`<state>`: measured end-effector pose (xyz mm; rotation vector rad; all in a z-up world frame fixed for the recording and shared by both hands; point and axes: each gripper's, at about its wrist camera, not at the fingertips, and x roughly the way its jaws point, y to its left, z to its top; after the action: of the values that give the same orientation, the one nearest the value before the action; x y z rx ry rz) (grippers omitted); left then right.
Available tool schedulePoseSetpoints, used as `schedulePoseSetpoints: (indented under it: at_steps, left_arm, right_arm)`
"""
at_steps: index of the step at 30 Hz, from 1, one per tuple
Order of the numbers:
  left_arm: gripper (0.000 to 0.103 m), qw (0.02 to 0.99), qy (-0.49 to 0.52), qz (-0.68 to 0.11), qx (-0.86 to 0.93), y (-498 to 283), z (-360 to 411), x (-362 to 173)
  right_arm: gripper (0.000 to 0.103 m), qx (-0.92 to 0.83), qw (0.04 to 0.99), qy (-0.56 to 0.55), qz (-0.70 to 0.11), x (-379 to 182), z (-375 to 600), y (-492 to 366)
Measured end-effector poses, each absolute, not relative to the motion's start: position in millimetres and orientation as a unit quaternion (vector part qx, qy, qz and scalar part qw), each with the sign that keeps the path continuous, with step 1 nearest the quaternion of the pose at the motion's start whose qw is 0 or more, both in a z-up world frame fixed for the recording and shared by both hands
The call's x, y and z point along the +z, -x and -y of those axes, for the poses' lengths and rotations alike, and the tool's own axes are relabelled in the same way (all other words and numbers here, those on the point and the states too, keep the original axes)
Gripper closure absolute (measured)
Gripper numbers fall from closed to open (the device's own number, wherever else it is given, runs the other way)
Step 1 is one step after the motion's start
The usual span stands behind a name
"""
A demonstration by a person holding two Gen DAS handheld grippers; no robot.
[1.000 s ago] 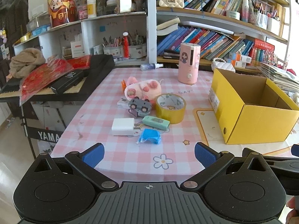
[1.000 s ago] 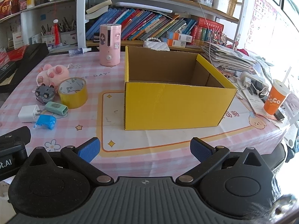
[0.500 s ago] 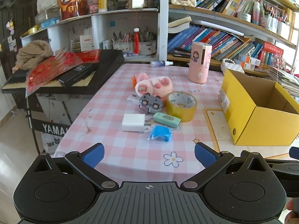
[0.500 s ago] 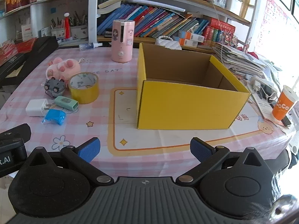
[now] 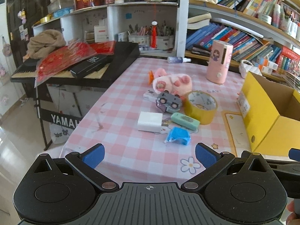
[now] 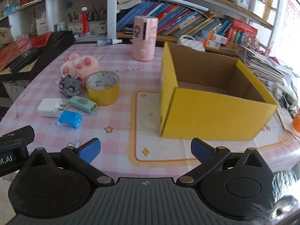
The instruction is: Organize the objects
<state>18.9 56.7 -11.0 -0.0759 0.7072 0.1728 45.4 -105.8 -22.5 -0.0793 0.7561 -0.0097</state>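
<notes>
An open yellow cardboard box (image 6: 213, 110) stands empty on the right of the table; it also shows in the left wrist view (image 5: 270, 110). Left of it lie a pink plush (image 5: 172, 82), a grey toy car (image 5: 168, 101), a yellow tape roll (image 5: 200, 105), a white charger (image 5: 150, 121), a mint-green case (image 5: 185, 121) and a blue packet (image 5: 178, 136). The same items show in the right wrist view, with the tape roll (image 6: 102, 88) and blue packet (image 6: 69, 119). My left gripper (image 5: 149, 155) is open and empty at the table's near edge. My right gripper (image 6: 144, 150) is open and empty before the box.
A pink humidifier (image 5: 219, 61) and a small spray bottle (image 5: 178, 59) stand at the back of the table. A black keyboard with red items (image 5: 78, 63) sits to the left. Bookshelves (image 6: 187, 24) line the back. An orange cup (image 6: 296, 121) is at the far right.
Both grippers have swung left, so the small items sit more central and the box has shifted right in both views. Nothing on the table has moved.
</notes>
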Motion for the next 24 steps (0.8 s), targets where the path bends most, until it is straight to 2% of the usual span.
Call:
schedulePoseSetpoints:
  at_steps: [12,24]
  left_arm:
    - [0.000,0.931,0.044,-0.335,0.137,-43,-73,-11]
    - [0.002,0.924,0.059,-0.365,0.098,-84,-73,-28]
  right_arm:
    - [0.003,0.068,0.929,0.024,-0.364,-23,94,-83]
    - [0.020,0.115,0.929,0.030,-0.351,-22,88,-141]
